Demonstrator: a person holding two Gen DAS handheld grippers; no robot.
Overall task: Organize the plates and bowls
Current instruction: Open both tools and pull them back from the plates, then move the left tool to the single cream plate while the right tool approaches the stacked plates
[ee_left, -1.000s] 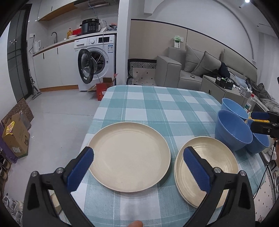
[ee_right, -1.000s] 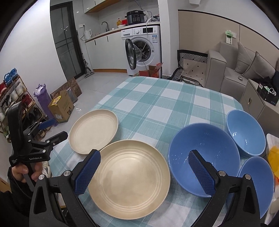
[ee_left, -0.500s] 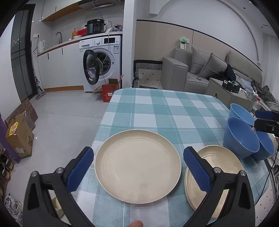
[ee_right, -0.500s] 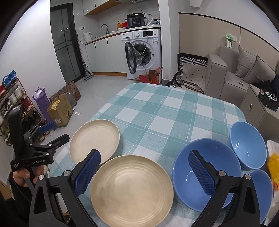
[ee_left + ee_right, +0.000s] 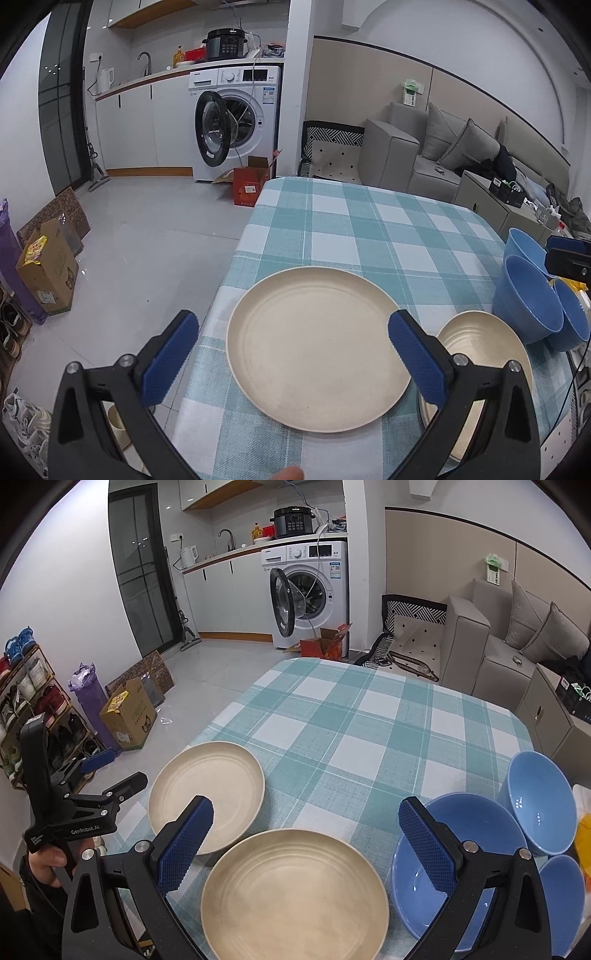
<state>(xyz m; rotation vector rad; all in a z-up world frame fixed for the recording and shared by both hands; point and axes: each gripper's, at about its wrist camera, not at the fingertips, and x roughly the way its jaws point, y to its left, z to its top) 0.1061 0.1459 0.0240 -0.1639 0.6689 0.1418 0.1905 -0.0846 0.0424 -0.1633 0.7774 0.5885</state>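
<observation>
Your left gripper (image 5: 293, 354), jaws spread and empty, has the cream plate (image 5: 319, 347) lying flat dead ahead between its fingers; the right gripper (image 5: 310, 845) is likewise spread.

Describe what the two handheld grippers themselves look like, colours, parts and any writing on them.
Both the left gripper and the right gripper have matte black triangular frames with cut-outs and silver bolts. Their fingers carry dark blue, diamond-textured rubber pads. Seen from the right wrist camera, the left gripper's body bears white "GenRobot.AI" lettering; the hand gripping it emerges from a dark sleeve.
</observation>
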